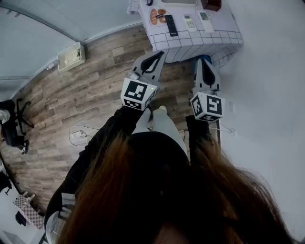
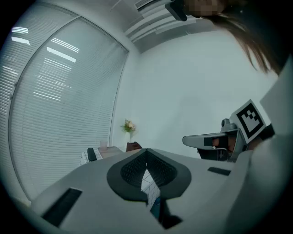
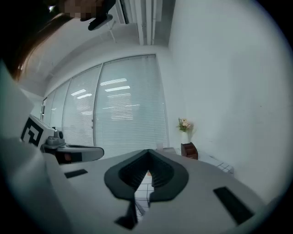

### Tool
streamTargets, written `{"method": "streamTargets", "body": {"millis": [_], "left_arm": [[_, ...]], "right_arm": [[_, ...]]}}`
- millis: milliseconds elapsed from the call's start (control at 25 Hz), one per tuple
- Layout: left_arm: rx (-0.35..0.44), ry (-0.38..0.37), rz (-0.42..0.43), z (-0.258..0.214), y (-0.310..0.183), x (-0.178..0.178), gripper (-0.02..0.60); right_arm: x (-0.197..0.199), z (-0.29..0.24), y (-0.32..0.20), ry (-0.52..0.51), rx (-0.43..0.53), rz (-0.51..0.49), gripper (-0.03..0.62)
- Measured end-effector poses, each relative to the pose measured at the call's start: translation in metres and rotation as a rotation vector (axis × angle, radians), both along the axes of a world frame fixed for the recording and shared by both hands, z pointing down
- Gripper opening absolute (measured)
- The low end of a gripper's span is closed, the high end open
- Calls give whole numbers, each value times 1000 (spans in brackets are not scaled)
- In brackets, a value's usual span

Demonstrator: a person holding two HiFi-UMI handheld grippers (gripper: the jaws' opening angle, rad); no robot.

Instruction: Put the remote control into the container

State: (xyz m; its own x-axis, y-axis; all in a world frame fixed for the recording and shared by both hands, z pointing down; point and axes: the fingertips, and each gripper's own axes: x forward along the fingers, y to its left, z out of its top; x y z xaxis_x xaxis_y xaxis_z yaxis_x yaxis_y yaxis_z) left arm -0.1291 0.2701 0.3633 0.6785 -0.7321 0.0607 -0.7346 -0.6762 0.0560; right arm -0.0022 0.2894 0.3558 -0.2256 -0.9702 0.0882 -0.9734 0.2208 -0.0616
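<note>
White-gridded tabletop (image 1: 228, 40) carries the black remote control (image 1: 170, 25) left of its middle, beside a pale remote (image 1: 189, 22), while the left tongs (image 1: 160, 54) and right tongs (image 1: 204, 59) hang level, pinched shut and empty, short of its near edge, apparently because no reach has begun.

Bare wood floor (image 1: 95, 95) fills left and middle of head view: open way toward table (image 1: 190, 45) at top centre. Left gripper (image 1: 159, 54) and right gripper (image 1: 204, 59) near table's front edge, nothing between. Tabletop crowded: black remote (image 1: 170, 25), white remote (image 1: 189, 22), second white remote (image 1: 206, 21) side by side, narrow gaps; brown box (image 1: 211, 4) at far edge. White wall (image 1: 267, 86) close along right. White box (image 1: 71, 56) upper left, cable (image 1: 78, 134) on floor at left, both well clear.
</note>
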Motion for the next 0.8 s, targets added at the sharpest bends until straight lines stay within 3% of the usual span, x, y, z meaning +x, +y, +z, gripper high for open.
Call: {"method": "streamTargets", "body": {"millis": [800], "left_arm": [[40, 1, -27, -12, 2, 19, 9]], "right_arm": [[14, -7, -3, -17, 15, -32, 17]]}}
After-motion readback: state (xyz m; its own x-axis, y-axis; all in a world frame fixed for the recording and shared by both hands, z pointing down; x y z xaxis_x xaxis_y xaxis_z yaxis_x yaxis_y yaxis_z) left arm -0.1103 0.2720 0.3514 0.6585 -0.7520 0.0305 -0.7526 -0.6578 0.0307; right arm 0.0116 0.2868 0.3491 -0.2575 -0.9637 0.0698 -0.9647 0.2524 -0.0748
